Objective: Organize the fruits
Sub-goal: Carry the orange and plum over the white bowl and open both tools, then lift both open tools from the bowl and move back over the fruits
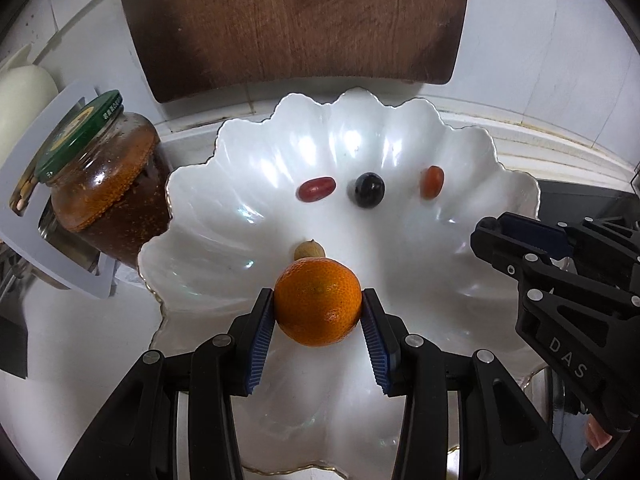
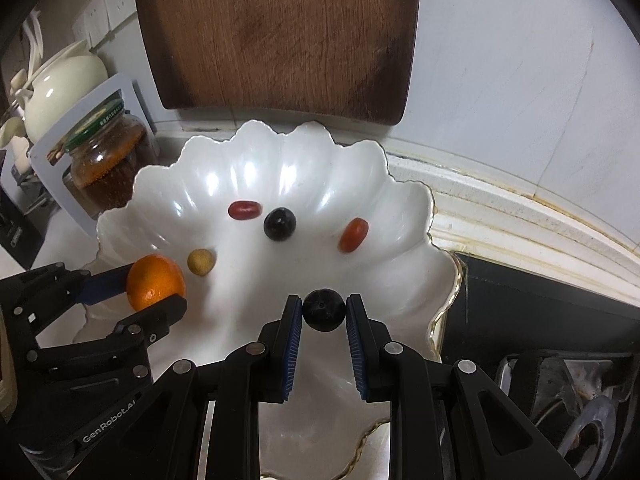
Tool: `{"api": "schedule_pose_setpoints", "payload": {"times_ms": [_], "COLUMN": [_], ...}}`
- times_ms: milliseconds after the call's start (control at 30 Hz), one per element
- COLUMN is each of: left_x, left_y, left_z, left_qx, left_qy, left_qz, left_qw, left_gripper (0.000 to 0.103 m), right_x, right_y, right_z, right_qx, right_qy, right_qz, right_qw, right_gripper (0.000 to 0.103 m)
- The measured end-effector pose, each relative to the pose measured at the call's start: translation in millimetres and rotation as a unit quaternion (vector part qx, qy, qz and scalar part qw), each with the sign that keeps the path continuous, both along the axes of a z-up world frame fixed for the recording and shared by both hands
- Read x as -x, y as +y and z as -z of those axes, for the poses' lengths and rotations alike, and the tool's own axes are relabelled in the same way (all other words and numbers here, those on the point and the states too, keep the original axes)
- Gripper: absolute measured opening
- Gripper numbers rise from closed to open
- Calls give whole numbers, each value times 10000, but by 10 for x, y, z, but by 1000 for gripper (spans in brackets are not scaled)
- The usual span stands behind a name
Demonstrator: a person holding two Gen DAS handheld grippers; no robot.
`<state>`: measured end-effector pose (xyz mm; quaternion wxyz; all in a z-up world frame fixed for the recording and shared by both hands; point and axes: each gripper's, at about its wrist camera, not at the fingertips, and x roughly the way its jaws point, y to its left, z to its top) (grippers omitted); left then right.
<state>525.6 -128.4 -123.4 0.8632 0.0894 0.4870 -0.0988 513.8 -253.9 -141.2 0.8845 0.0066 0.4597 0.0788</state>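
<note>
1. Gripping a small orange (image 1: 318, 308), the left gripper (image 1: 319, 312) has its blue ribbed pads pressed on the fruit's two sides, the jaws partly apart around it, above the near-left part of the scalloped white bowl (image 1: 192, 216).
2. The right gripper (image 2: 324, 312) is closed on a dark round grape (image 2: 323, 309), one pad on each side, over the near middle of the same bowl (image 2: 404, 216).
3. In the right wrist view the orange (image 2: 155, 282) sits between the left gripper's (image 2: 150, 294) fingers at the bowl's left rim.
4. In the left wrist view the right gripper (image 1: 496, 240) reaches in over the bowl's right rim; the grape is not visible there.
5. Lying in the bowl: a tan longan (image 1: 309, 251) just behind the orange, a red oblong grape (image 1: 317, 189) and a black grape (image 1: 369, 189) near each other toward the far middle, and an orange-red cherry tomato (image 1: 432, 182) toward the far right side.
6. A glass jar (image 1: 108, 184) of brown preserve with a green lid (image 1: 78, 136) stands on the counter (image 1: 76, 344) beside the bowl's left edge, inside a white frame-like holder (image 1: 60, 280).
7. A wooden cutting board (image 1: 292, 24) leans upright against the wall at the counter's back edge, behind the bowl.
8. A cream ceramic teapot (image 2: 60, 88) stands at the counter's far-left corner.
9. A dark stove top (image 2: 540, 320) lies just beyond the bowl's right edge.
</note>
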Motion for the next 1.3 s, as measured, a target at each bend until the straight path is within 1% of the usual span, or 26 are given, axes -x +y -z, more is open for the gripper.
{"api": "schedule_pose_setpoints", "payload": {"times_ms": [100, 200, 233, 267, 400, 467, 667, 733, 1000, 1167, 1300], "left_x": [22, 69, 91, 123, 246, 291, 495, 588, 932, 1140, 1296], "left_y": [0, 23, 25, 23, 33, 55, 114, 133, 122, 123, 104], "left_z": [9, -5, -23, -59, -219, -318, -598, -686, -967, -1099, -1171], "left_qx": [6, 54, 42, 17, -58, -27, 46, 93, 218, 376, 416], "left_qy": [8, -22, -82, -174, -494, -615, -948, -1086, -1406, -1516, -1604], "left_qz": [9, -10, -12, -8, 0, -12, 8, 52, 141, 142, 130], "left_qw": [10000, 10000, 10000, 9998, 9988, 9981, 9955, 9940, 9897, 9876, 9861], "left_gripper": [43, 45, 49, 54, 56, 60, 64, 64, 65, 65, 65], "right_x": [5, 36, 53, 74, 178, 246, 493, 573, 908, 1121, 1291], "right_y": [-9, -17, -20, -22, -55, -73, -130, -130, -134, -145, -170], "right_z": [9, -12, -26, -46, -145, -211, -460, -545, -823, -945, -1009], "right_qx": [1, -38, -29, -15, -70, -93, -124, -123, -106, -131, -198], "right_qy": [23, -1, -21, -58, -175, -249, -546, -675, -1108, -1296, -1396], "right_qz": [36, 83, 95, 113, 159, 184, 201, 197, 114, 82, 52], "right_qw": [10000, 10000, 9999, 9999, 9997, 9995, 9982, 9975, 9937, 9914, 9900], "right_gripper": [26, 35, 36, 36, 36, 36, 36, 36, 36, 36, 36]}}
